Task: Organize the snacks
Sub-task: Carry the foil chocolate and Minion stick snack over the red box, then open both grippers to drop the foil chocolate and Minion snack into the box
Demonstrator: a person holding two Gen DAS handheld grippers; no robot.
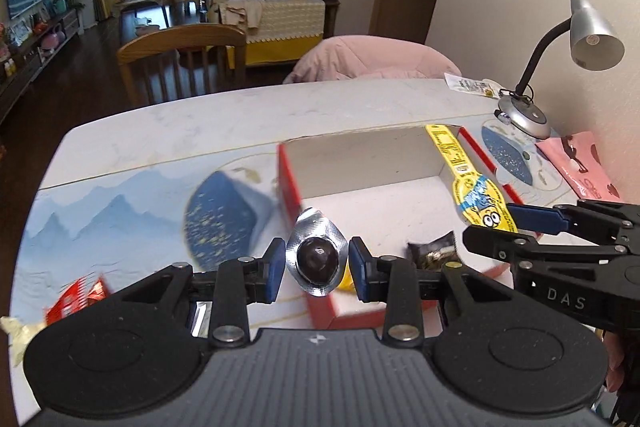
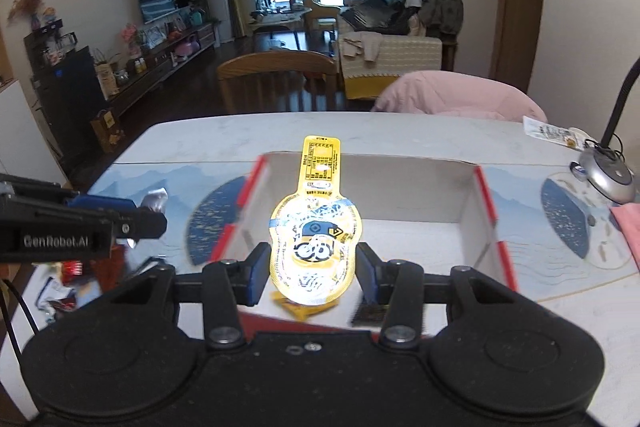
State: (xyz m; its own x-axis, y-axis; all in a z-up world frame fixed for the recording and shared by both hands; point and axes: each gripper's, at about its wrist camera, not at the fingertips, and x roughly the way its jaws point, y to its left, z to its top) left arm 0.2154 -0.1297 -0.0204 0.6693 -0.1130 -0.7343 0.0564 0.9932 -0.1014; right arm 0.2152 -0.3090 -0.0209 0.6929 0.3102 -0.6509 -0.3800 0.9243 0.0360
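My left gripper is shut on a silver foil packet with a dark round snack in it, held above the near left corner of the red box. My right gripper is shut on a long yellow cartoon packet, which hangs over the same box, white inside. From the left wrist view the right gripper comes in from the right with the yellow packet. The left gripper and its foil packet show at the left of the right wrist view. A dark snack and a small yellow packet lie in the box.
Loose snacks lie on the table at the near left. A desk lamp, a pink bag and a white packet stand at the right. Behind the far edge are a wooden chair and a chair draped in pink.
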